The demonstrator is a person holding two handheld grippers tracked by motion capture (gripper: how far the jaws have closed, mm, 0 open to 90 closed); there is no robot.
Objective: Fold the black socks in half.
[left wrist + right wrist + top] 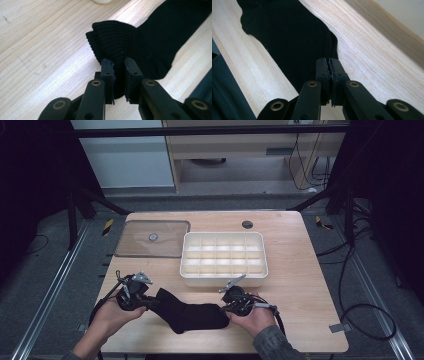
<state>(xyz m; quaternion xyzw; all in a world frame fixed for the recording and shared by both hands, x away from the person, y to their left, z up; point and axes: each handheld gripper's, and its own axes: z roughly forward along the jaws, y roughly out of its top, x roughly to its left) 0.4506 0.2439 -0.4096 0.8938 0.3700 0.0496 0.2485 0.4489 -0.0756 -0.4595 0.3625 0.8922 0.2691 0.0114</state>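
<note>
A black sock (187, 312) lies stretched across the front of the wooden table (300, 285). My left gripper (150, 302) is shut on the sock's ribbed cuff (112, 40), which bunches up between its jaws and lifts a little off the wood. At the other end my right gripper (225, 309) is shut on the sock (292, 37), its pads pinching a thin edge of fabric. Both grippers are held by a person's hands coming in from the front edge.
A white tray (223, 276) divided into several compartments stands just behind the sock, mid-table. A clear lid (152, 238) with a round knob lies at the back left. The table's front edge is close to both hands.
</note>
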